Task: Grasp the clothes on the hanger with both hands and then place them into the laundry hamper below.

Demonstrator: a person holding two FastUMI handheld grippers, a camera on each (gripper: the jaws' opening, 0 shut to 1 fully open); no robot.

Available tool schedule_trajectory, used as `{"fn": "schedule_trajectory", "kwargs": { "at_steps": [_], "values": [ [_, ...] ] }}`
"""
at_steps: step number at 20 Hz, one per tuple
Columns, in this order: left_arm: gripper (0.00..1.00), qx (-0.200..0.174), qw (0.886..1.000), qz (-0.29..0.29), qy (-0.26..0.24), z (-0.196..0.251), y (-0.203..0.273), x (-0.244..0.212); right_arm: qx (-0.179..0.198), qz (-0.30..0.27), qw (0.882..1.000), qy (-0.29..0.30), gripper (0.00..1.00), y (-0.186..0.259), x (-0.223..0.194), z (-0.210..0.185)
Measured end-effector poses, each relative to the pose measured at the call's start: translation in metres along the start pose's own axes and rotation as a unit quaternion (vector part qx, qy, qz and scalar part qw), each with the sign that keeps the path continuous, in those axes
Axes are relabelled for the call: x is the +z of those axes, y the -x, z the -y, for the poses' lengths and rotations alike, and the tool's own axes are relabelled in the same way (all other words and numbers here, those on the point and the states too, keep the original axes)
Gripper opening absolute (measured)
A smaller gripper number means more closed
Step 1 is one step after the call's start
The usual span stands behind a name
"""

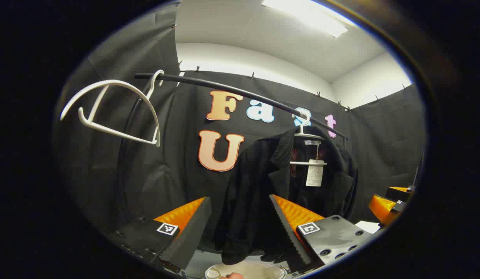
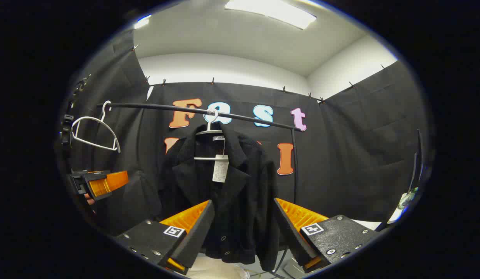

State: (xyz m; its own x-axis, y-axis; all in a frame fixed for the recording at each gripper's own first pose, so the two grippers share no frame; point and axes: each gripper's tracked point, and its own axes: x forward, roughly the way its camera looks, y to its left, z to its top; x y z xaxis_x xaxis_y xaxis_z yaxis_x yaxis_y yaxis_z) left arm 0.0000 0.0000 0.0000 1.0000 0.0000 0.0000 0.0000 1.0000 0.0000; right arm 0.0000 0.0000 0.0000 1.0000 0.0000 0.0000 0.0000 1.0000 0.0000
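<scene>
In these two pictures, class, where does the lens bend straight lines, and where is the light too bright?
Left gripper view: the rail bows strongly and the ceiling light blows out. Right gripper view: the rail curves less; the black jacket loses detail against the dark cloth.

Spare white hanger [image 1: 112,112], empty, hooked on the black rail [image 1: 240,93] up and to the left of the gripper in the left gripper view, tilted, swung out toward the camera. Same empty hanger [image 2: 93,133] in the right gripper view, far left and above the gripper, near the rail's [image 2: 201,111] left end. Rail runs across above the gripper and slopes down to the right; its upright post [image 2: 295,162] drops down at the right end. Ceiling light panel [image 1: 306,15] top right in the left gripper view, [image 2: 269,13] top centre in the right gripper view. White wall [image 2: 224,69] band above the cloth.
</scene>
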Motion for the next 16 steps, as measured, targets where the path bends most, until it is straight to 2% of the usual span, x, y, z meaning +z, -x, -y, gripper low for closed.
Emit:
{"fn": "schedule_trajectory", "kwargs": {
  "at_steps": [16],
  "values": [
    [0.96, 0.002, 1.0, 0.009, 0.002, -0.003, 0.013, 0.008, 0.014, -0.013, 1.0, -0.01, 0.93, 0.009, -0.001, -0.015]
  ]
}}
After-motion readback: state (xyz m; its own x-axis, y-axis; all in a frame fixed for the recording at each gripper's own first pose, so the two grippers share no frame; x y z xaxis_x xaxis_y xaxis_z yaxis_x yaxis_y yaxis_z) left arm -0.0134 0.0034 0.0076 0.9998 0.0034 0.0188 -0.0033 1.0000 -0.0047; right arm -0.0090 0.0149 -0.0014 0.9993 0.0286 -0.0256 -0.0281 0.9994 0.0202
